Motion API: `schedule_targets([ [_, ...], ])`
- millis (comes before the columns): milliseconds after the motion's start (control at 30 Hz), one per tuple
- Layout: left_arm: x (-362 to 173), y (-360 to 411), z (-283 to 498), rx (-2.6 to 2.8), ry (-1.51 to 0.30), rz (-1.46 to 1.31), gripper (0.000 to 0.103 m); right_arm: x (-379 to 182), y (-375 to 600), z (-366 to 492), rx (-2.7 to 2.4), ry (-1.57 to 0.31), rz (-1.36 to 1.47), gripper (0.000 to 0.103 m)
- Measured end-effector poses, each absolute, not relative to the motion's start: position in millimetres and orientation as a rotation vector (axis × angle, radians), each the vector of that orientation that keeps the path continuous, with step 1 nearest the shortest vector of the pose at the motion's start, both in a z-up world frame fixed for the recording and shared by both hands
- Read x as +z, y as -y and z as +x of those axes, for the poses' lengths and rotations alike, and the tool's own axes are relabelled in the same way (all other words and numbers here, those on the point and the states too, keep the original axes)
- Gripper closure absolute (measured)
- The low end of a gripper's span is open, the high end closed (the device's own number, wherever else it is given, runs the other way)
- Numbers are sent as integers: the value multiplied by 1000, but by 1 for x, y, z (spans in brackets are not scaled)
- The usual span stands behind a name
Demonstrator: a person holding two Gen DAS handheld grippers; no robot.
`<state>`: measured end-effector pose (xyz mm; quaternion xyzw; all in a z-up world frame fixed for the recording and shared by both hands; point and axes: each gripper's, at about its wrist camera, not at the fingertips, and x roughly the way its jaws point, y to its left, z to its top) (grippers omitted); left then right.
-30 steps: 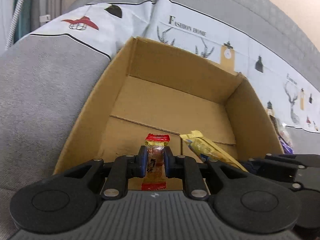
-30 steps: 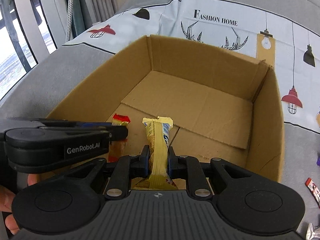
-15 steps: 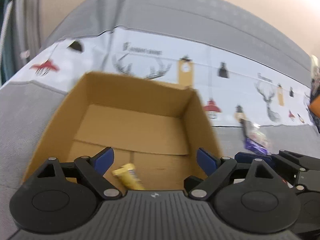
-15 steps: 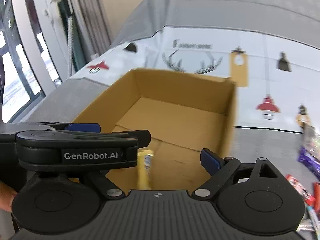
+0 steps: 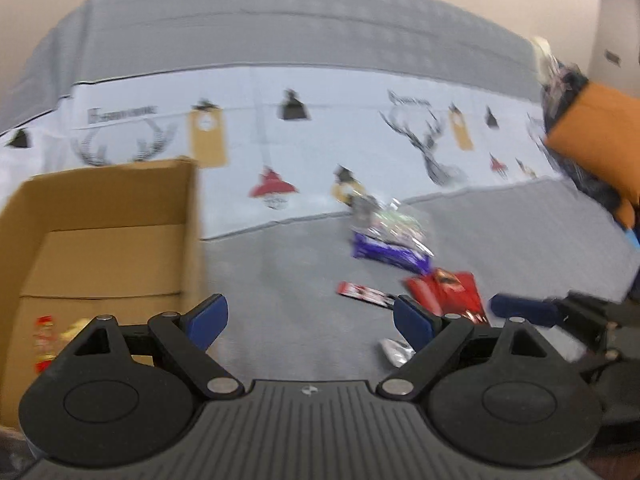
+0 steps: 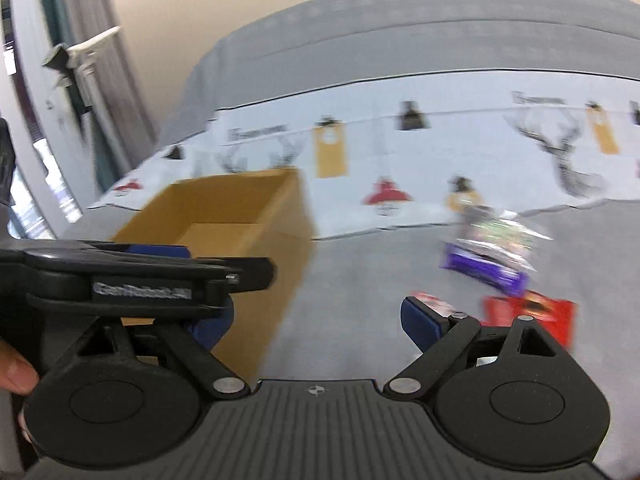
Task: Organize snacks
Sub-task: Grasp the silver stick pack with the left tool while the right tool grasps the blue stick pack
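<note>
The open cardboard box (image 5: 100, 256) stands at the left on the grey sofa; a red snack (image 5: 43, 340) and a yellow one (image 5: 76, 326) lie inside it. The box also shows in the right wrist view (image 6: 240, 216). My left gripper (image 5: 310, 324) is open and empty, right of the box. My right gripper (image 6: 316, 322) is open and empty. Loose snacks lie on the sofa to the right: a purple bar (image 5: 390, 256), a clear packet (image 5: 384, 220), a red pack (image 5: 444, 294), a red-and-white bar (image 5: 362, 292) and a silver wrapper (image 5: 394, 350). Both views are blurred.
A white printed cloth (image 5: 320, 152) covers the sofa back. An orange cushion (image 5: 596, 140) sits at the far right. The left gripper's body (image 6: 132, 276) crosses the right wrist view at the left. A curtain and window (image 6: 48, 120) are on the left.
Both grippers opened and let go of the red and the yellow snack, which now lie in the box. Both have swung right, away from the box toward the loose snacks.
</note>
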<state>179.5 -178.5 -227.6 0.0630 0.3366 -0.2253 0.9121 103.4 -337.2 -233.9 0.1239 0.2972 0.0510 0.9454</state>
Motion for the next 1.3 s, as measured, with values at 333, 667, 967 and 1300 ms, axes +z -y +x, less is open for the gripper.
schedule_targets([
  [333, -323, 268, 214, -645, -834, 202, 23, -300, 431, 110, -41, -672, 149, 60],
  [667, -380, 287, 227, -781, -841, 245, 44, -364, 444, 123, 79, -844, 225, 69],
  [967, -371, 271, 233, -722, -848, 224, 89, -362, 438, 127, 14, -825, 184, 78],
  [1300, -344, 232, 233, -590, -794, 254, 48, -363, 449, 109, -97, -828, 197, 78],
])
